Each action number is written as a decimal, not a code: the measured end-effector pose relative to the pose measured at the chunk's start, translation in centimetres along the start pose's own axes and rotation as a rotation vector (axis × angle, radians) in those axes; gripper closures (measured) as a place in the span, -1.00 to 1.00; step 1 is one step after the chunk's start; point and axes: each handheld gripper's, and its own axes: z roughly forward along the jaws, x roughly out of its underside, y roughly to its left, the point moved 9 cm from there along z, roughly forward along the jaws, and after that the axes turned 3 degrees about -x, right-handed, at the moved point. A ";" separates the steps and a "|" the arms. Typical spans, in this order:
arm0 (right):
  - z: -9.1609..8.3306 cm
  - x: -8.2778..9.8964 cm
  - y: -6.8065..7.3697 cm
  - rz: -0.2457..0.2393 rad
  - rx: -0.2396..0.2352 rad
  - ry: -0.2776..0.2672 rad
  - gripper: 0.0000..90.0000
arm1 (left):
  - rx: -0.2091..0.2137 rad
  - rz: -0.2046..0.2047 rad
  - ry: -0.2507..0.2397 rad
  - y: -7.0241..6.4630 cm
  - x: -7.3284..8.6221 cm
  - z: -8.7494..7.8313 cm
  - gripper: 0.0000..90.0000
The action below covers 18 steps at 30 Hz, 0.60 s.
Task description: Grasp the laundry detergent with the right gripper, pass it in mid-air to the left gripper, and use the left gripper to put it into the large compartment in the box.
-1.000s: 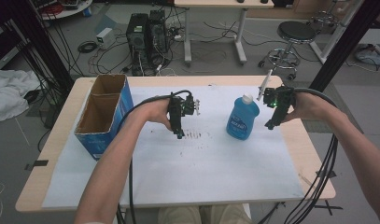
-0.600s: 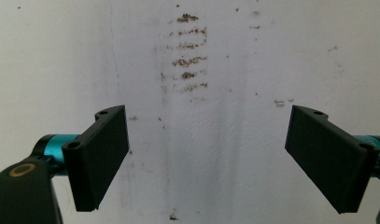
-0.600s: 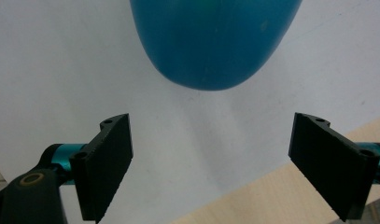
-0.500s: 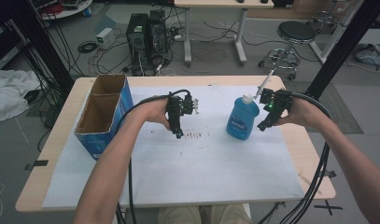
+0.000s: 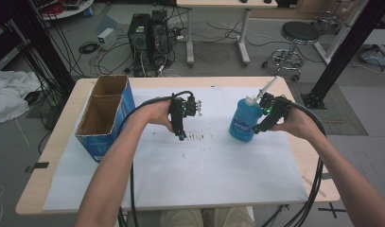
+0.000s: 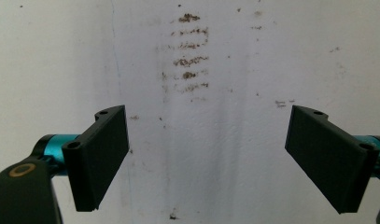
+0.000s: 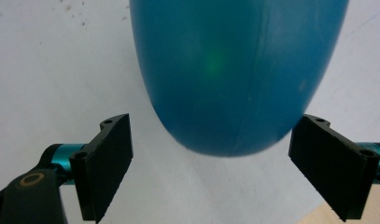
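Blue bottle (image 5: pixel 244 124) stands upright on the white sheet (image 5: pixel 180 179) covering the table (image 5: pixel 57 156), toward its right side; its white cap sits at the top. Right gripper (image 5: pixel 263 123) is just beside the bottle's right flank, its jaws spread wide; in the right gripper view the bottle (image 7: pixel 234 70) bulges between and beyond the two jaws, seemingly not touched by either, though the blur makes contact hard to judge. Left gripper (image 5: pixel 179 135) hovers near the sheet's middle, well apart from the bottle, jaws likewise released and holding nothing; below it lie rows of brown smudges (image 6: pixel 190 60). Cardboard box (image 5: pixel 105 116), blue outside and open-topped with two compartments, stands at the table's left edge.
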 end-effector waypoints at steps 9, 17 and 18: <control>0.9 -0.8 0.3 0.027 0.040 -0.084 -0.71 | -0.005 -0.005 -0.011 0.0 0.0 -0.3 -0.70; 1.6 -0.9 0.3 0.059 0.032 -0.142 -0.71 | -0.006 -0.013 -0.018 -0.1 0.2 -0.4 -0.70; 1.6 -0.9 0.4 0.069 0.027 -0.150 -0.71 | -0.006 -0.010 -0.017 -0.1 0.2 -0.4 -0.70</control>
